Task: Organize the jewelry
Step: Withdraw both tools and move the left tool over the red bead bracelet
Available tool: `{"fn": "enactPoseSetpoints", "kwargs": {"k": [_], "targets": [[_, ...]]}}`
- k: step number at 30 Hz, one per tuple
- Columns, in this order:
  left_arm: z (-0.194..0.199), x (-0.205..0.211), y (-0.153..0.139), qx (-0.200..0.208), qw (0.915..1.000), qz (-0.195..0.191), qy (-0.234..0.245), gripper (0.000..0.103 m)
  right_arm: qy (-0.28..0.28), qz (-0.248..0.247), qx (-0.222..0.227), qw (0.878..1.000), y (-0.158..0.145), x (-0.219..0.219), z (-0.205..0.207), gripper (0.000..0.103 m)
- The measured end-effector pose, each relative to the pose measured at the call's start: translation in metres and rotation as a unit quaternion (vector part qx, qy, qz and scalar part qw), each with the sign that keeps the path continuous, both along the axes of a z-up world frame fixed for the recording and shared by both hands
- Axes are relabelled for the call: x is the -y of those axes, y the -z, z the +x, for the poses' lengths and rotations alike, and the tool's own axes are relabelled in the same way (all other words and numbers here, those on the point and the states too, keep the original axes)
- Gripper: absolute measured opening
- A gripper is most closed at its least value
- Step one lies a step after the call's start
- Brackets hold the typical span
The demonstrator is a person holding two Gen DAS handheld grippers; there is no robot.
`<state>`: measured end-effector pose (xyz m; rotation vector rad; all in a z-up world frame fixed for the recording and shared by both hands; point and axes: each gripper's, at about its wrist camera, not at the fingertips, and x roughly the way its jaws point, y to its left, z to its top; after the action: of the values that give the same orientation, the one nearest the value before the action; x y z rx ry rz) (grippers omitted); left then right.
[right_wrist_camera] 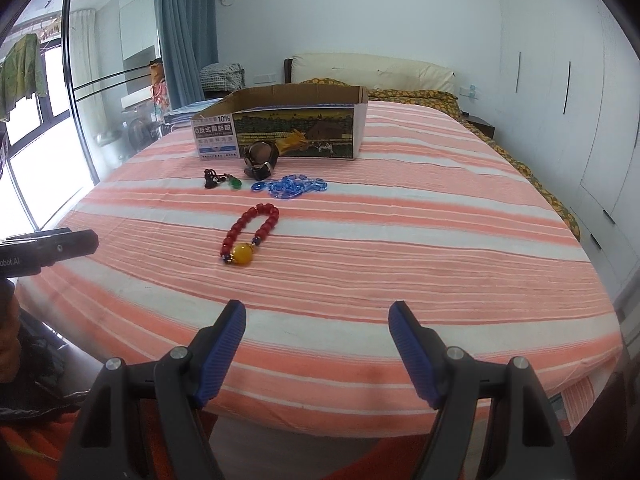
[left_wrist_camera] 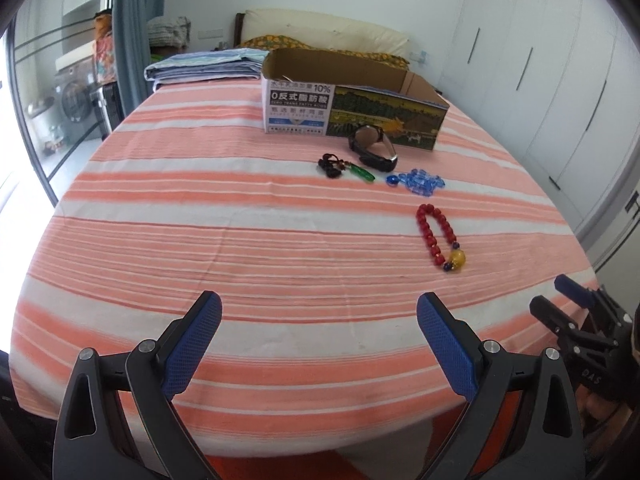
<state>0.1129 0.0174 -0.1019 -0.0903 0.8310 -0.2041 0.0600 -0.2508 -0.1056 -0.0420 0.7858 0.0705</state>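
Note:
On the striped bed lie a red bead bracelet with a yellow bead (left_wrist_camera: pixel 436 238) (right_wrist_camera: pixel 250 232), a blue bead chain (left_wrist_camera: pixel 420 180) (right_wrist_camera: pixel 294 187), a green pendant on a dark cord (left_wrist_camera: pixel 346 166) (right_wrist_camera: pixel 222 179) and a dark wristwatch (left_wrist_camera: pixel 374 148) (right_wrist_camera: pixel 261 160). An open cardboard box (left_wrist_camera: pixel 352 114) (right_wrist_camera: pixel 296 128) stands just behind them. My left gripper (left_wrist_camera: pixel 319 308) and my right gripper (right_wrist_camera: pixel 318 316) are both open and empty, above the bed's near edge, well short of the jewelry. The right gripper also shows at the left wrist view's right edge (left_wrist_camera: pixel 576 308).
Folded blue bedding (left_wrist_camera: pixel 204 66) lies at the bed's far left, pillows (left_wrist_camera: pixel 328 36) at the head. White wardrobes (right_wrist_camera: pixel 560 92) line the right wall. A curtain (right_wrist_camera: pixel 184 32) and glass door are on the left.

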Motion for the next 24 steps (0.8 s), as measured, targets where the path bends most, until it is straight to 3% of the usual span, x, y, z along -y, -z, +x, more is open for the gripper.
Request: {"fn": "enactPoseSetpoints", "kwargs": {"k": [10,16,21,24], "targets": [[0.018,0.05,-0.004,0.003,0.9981,0.01,0.06,0.098,0.008,0.012,-0.015,1.0,0.013,0.009,-0.001,0.076],[0.043,0.078,-0.001,-0.005,0.997,0.013,0.076,0.098,0.01,0.011,-0.016,1.0,0.015,0.012,-0.003,0.076],[0.058,0.098,0.01,-0.017,0.9959,0.037,0.081,0.098,0.013,0.015,-0.025,0.999,0.02,0.017,-0.004,0.076],[0.053,0.107,0.009,-0.004,0.993,0.026,0.115,0.097,0.017,0.016,-0.027,0.999,0.022,0.019,-0.004,0.076]]}}
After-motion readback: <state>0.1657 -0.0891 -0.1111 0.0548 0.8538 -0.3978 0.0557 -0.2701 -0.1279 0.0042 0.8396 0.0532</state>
